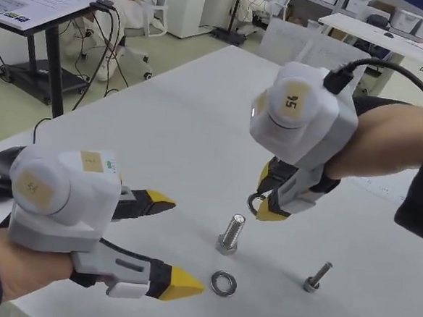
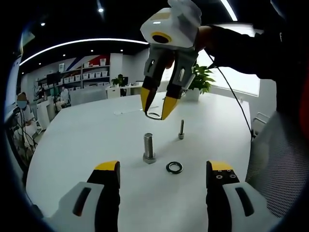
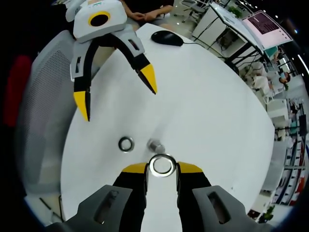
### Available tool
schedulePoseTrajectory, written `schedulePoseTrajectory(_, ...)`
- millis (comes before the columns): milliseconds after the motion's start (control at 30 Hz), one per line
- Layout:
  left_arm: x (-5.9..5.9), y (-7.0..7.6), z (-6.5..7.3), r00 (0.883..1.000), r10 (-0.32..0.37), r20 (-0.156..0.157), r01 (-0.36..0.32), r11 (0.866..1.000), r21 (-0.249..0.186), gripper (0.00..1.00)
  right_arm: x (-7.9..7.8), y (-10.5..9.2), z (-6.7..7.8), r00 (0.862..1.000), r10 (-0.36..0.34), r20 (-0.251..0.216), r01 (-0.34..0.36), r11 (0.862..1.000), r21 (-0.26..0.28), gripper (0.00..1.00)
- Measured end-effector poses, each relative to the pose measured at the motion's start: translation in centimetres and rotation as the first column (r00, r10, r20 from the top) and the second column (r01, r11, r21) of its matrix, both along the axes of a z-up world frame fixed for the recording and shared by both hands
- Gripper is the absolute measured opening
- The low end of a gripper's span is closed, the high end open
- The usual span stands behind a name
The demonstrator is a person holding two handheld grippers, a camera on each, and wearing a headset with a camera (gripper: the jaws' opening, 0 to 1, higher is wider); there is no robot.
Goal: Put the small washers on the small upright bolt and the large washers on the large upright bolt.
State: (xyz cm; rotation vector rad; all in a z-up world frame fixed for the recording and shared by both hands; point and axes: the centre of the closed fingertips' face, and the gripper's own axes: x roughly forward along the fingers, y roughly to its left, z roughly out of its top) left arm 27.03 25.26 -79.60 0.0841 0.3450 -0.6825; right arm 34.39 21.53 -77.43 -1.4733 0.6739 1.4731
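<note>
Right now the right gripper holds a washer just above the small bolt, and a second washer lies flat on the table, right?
No. The head view shows the right gripper holding its washer just above the large bolt; the small bolt stands apart. The second washer does lie flat on the table.

"What sort of place is this?"

"An open-plan office, with something of a lab about it. The work sits on a big white table (image 1: 163, 119), with a grey mesh office chair (image 2: 282, 164) beside it and a computer mouse (image 3: 166, 37) on top."

"And around it?"

"A desk (image 1: 41, 5) on black legs with trailing cables (image 1: 96, 49), a person (image 1: 124, 4) seated at a swivel chair (image 1: 154, 17), shelves of storage boxes (image 2: 91, 72), a potted plant (image 2: 200, 79), a lit screen (image 3: 268, 21) and a long ceiling light strip (image 2: 82, 42)."
</note>
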Motion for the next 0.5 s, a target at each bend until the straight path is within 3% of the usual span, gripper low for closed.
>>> schedulePoseTrajectory(500,0.0,0.3,-0.7,1.000,0.006,-0.006,-0.006,1.000,0.018,0.72,0.3,0.5,-1.6,0.999,0.005,-0.037,-0.007,0.999,-0.036,0.24)
